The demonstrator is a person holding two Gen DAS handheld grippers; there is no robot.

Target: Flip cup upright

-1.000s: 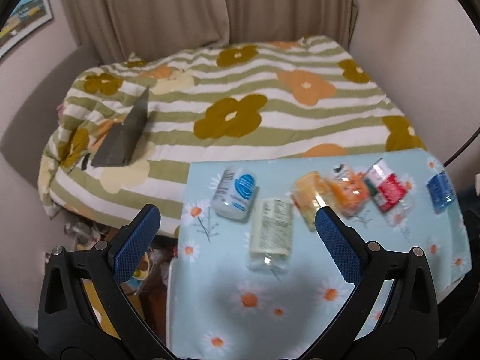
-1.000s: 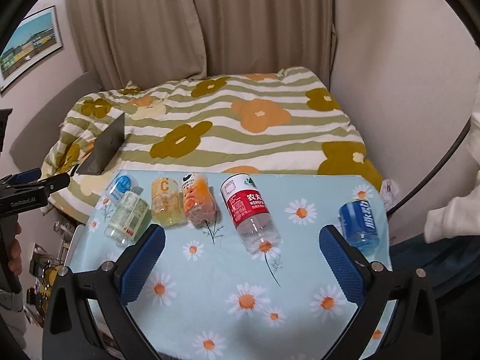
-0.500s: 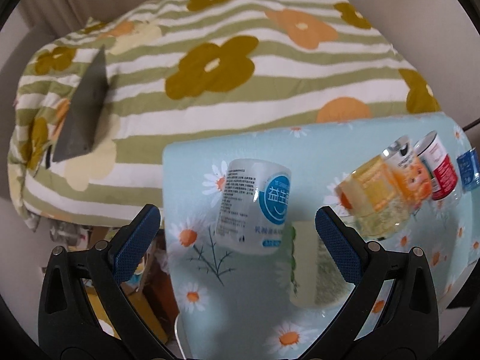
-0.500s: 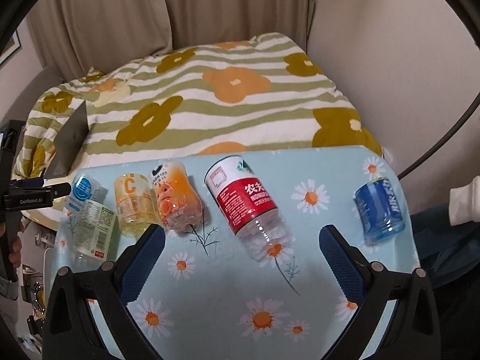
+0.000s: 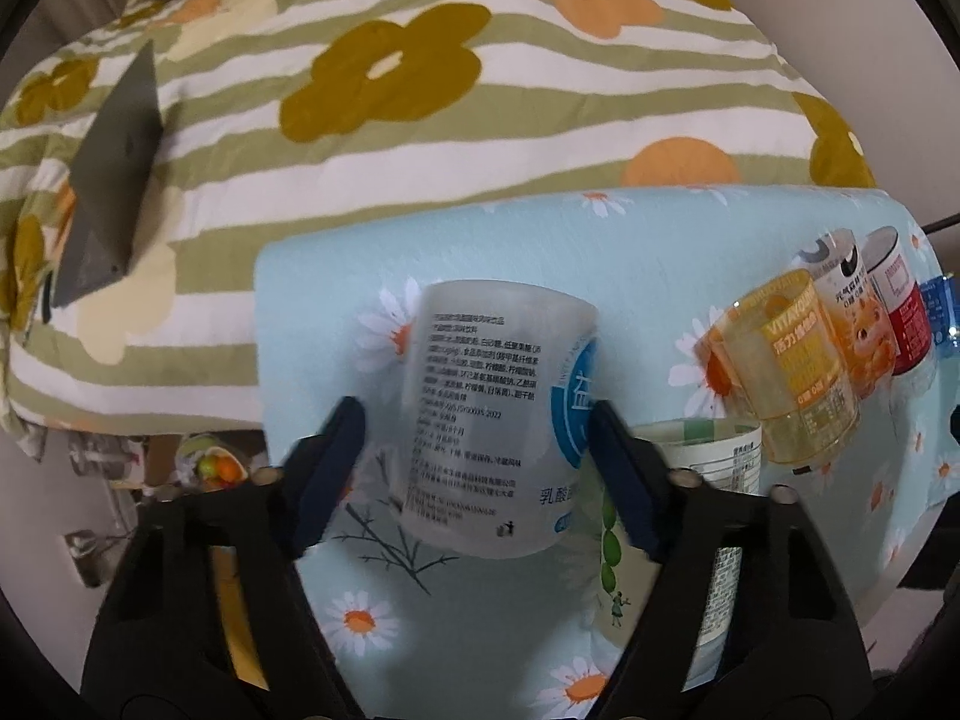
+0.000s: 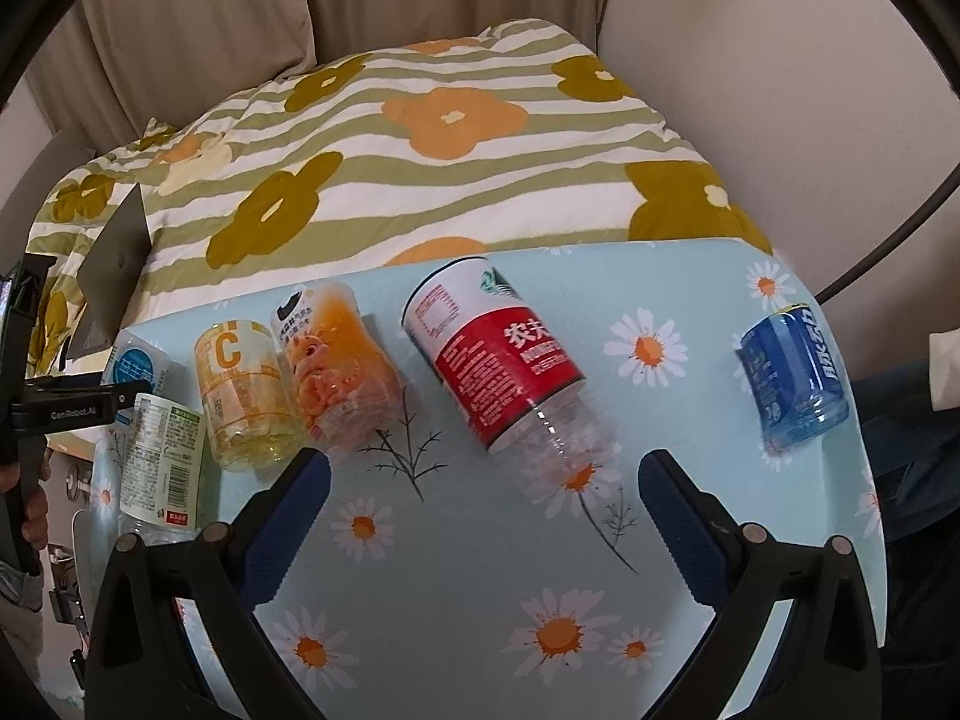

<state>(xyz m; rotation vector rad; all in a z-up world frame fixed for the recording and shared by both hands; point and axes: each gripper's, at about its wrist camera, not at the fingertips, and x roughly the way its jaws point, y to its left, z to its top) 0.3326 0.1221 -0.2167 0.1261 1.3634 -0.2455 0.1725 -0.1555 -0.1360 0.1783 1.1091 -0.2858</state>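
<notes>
A frosted white cup with a blue round label (image 5: pixel 492 426) lies on its side at the left end of the daisy-print table (image 5: pixel 456 240). My left gripper (image 5: pixel 480 450) straddles it, the fingers close on both sides; contact is unclear. The cup also shows in the right wrist view (image 6: pixel 141 363), where the left gripper (image 6: pixel 78 405) reaches it from the left. My right gripper (image 6: pixel 480 498) is open and empty above the table's middle, in front of the red-label bottle (image 6: pixel 498 360).
Lying in a row: green-label cup (image 6: pixel 162 462), yellow cup (image 6: pixel 243 390), orange cup (image 6: pixel 336 372), blue cup (image 6: pixel 792 378) far right. A bed with flowered quilt (image 6: pixel 420 138) lies behind, a grey laptop (image 5: pixel 114 180) on it. Floor clutter is left of the table.
My left gripper has moved forward and down onto the white cup, and its fingers have narrowed around it. The right gripper has moved closer to the table.
</notes>
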